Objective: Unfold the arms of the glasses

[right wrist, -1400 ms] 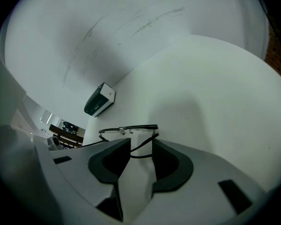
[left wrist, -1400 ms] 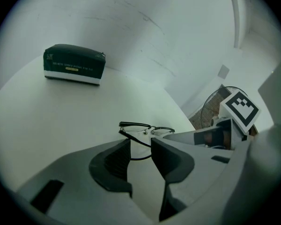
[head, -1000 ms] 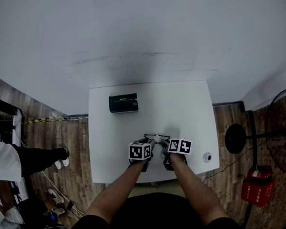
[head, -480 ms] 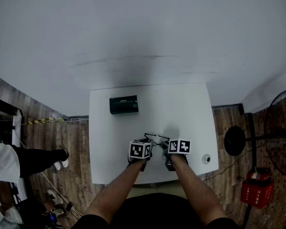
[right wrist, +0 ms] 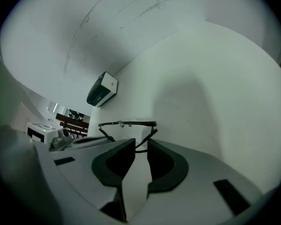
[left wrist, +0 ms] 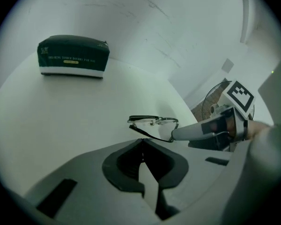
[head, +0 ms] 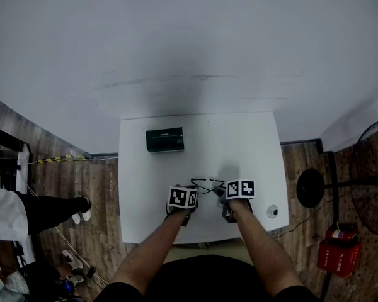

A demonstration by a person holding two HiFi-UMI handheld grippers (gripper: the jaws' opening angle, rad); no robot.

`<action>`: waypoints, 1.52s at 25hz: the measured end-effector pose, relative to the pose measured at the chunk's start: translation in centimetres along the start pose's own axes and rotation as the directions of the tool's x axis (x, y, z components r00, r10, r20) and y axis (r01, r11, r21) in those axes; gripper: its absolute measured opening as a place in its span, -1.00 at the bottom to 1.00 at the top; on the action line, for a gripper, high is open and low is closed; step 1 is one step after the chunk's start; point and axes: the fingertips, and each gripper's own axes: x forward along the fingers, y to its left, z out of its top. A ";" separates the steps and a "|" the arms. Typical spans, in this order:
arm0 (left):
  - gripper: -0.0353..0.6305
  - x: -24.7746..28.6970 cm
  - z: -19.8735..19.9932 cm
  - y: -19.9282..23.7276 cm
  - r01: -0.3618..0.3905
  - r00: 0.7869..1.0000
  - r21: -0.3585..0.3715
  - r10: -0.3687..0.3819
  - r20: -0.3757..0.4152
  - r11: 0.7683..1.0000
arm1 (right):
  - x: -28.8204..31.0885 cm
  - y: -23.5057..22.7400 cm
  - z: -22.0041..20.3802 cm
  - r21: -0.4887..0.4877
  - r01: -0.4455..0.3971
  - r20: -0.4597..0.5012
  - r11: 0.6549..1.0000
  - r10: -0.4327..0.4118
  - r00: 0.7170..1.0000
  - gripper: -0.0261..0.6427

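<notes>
**A:** What is the left gripper doing?
**B:** Its jaws are pressed together, nipping one slim arm of the thin black-framed glasses right at their tips.
**A:** And the right gripper?
**B:** Its jaws have just been closing, but a gap shows between them. The other arm of the glasses runs down into that gap, and the pads do not press on it.
**A:** Where are the glasses?
**B:** Between the two grippers, over the near part of the white rectangular table. The lens front is turned away from the person. Whether the frame touches the table I cannot tell.
**A:** What else is on the table?
**B:** A dark green rectangular box with a pale band along its base sits well apart, near the far left corner. A small round white thing with a dark centre lies by the near right edge.
**A:** And around it?
**B:** A wooden floor, a black floor fan to the right, and someone's dark-trousered leg at the left.
</notes>
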 end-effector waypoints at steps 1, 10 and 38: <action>-0.87 0.0 -0.1 -0.3 0.012 1.000 0.004 -0.012 -0.001 1.000 | 0.0 0.1 0.1 0.016 -0.012 -0.002 1.000 0.012 1.000 -0.69; -0.70 0.3 -0.2 -1.4 0.099 0.995 -0.035 -0.100 -0.007 0.994 | 0.2 0.4 0.8 0.062 -0.060 -0.015 0.996 0.061 0.998 -0.65; -0.70 -2.8 -0.3 -2.7 0.221 0.954 0.814 0.056 -0.295 0.537 | -3.5 4.3 -0.7 -0.187 -0.102 -0.040 0.977 0.096 0.995 -0.44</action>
